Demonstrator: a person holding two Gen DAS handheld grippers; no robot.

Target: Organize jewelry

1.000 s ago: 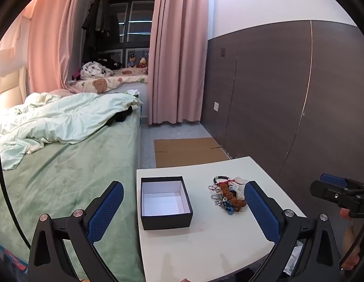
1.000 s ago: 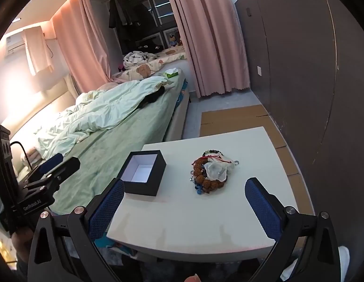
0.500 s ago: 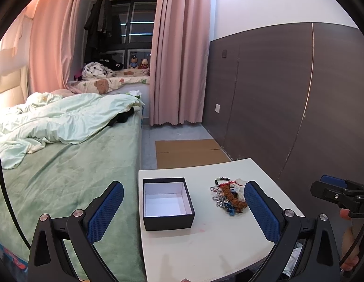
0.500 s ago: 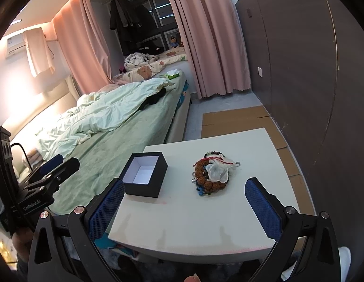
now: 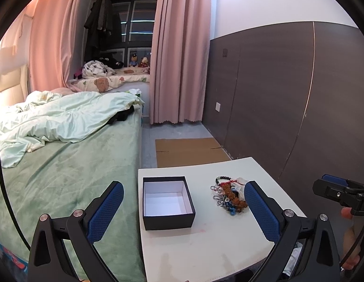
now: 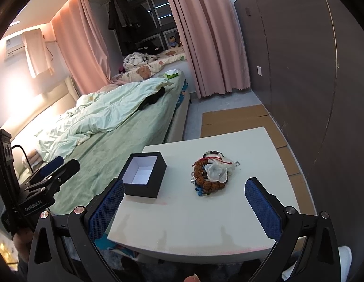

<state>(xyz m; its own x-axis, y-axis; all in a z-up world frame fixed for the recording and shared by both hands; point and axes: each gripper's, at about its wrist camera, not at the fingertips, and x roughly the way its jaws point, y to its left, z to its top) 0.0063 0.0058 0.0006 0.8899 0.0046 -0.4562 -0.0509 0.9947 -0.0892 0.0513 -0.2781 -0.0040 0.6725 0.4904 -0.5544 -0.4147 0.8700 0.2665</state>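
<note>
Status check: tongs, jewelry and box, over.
Both tongs, left and right, open and empty. Jewelry pile heaped on table, apart from open empty box. Nothing between pile and box.

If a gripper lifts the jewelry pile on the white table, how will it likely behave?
The jewelry pile looks like loose bead strands and chains, so it would probably droop. Tangled pieces may come up together. The translucent white piece on top could slide off.
</note>
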